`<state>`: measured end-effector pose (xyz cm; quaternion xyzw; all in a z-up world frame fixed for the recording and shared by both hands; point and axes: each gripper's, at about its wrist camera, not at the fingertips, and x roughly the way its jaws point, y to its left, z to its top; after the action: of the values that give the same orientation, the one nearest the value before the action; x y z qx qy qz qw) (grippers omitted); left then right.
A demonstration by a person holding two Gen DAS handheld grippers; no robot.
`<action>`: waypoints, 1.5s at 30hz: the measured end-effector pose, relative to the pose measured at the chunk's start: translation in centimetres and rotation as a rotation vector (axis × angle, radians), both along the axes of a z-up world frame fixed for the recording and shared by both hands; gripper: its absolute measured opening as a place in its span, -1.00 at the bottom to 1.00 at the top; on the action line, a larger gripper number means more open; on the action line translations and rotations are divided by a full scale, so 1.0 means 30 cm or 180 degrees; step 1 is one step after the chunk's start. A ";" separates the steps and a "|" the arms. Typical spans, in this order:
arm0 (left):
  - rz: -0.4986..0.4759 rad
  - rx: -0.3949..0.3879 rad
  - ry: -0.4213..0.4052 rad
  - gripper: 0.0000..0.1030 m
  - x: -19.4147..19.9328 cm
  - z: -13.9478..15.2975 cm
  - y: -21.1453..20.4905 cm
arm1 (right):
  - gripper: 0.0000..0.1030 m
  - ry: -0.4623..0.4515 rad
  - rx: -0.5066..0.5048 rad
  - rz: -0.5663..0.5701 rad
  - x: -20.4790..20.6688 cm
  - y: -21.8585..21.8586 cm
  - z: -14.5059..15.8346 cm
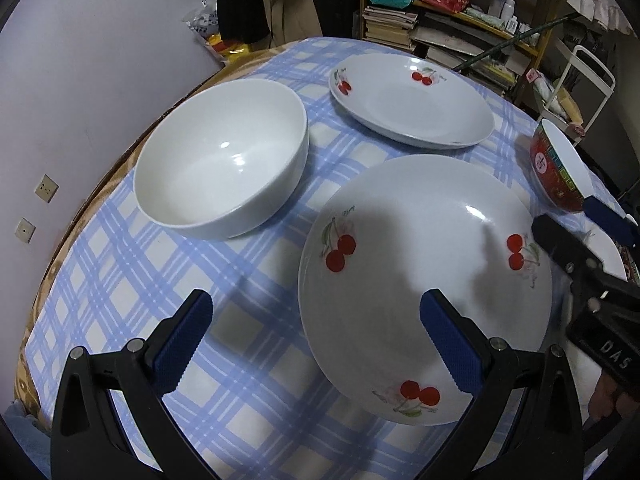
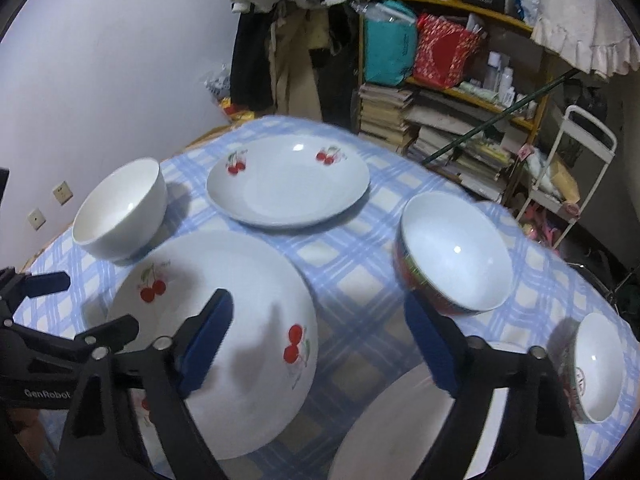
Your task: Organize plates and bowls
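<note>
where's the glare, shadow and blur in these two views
Left wrist view: sharp overall, small glare spots inside the plain white bowl, and a dark shadow across the near cherry plate. Right wrist view: softer, with motion blur on the red-rimmed bowl and the checked tablecloth; fisheye bends the table edge in both.

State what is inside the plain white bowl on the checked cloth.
The plain white bowl shows only its bare, glossy inside; nothing lies in it. The nearest strip of its inner wall is hidden behind its own rim.
</note>
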<state>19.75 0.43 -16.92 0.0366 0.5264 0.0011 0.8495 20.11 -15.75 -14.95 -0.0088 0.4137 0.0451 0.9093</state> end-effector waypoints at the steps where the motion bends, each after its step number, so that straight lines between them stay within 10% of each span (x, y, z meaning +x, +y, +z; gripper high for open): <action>1: 0.0000 -0.0005 -0.0003 0.91 0.002 -0.004 0.000 | 0.73 0.0022 0.0000 0.0012 0.002 0.002 -0.010; 10: 0.0001 -0.0160 0.0200 0.48 0.033 -0.064 0.015 | 0.67 0.0121 0.0184 0.0081 0.018 -0.005 -0.062; 16: 0.0079 -0.0432 0.0418 -0.19 0.051 -0.111 0.053 | 0.05 0.0265 0.0319 0.0099 0.037 -0.016 -0.093; 25: 0.0097 -0.0555 0.0467 -0.46 0.063 -0.124 0.052 | -0.67 0.0588 0.0585 0.0124 0.069 -0.036 -0.148; 45: 0.0100 -0.0848 0.0506 -0.56 0.052 -0.104 0.111 | -0.77 0.0634 0.0455 0.0306 0.017 -0.021 -0.087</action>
<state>21.30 3.76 -20.03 -0.0848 0.5879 -0.0584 0.8023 20.61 -16.38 -17.57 0.0407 0.4967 0.1187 0.8588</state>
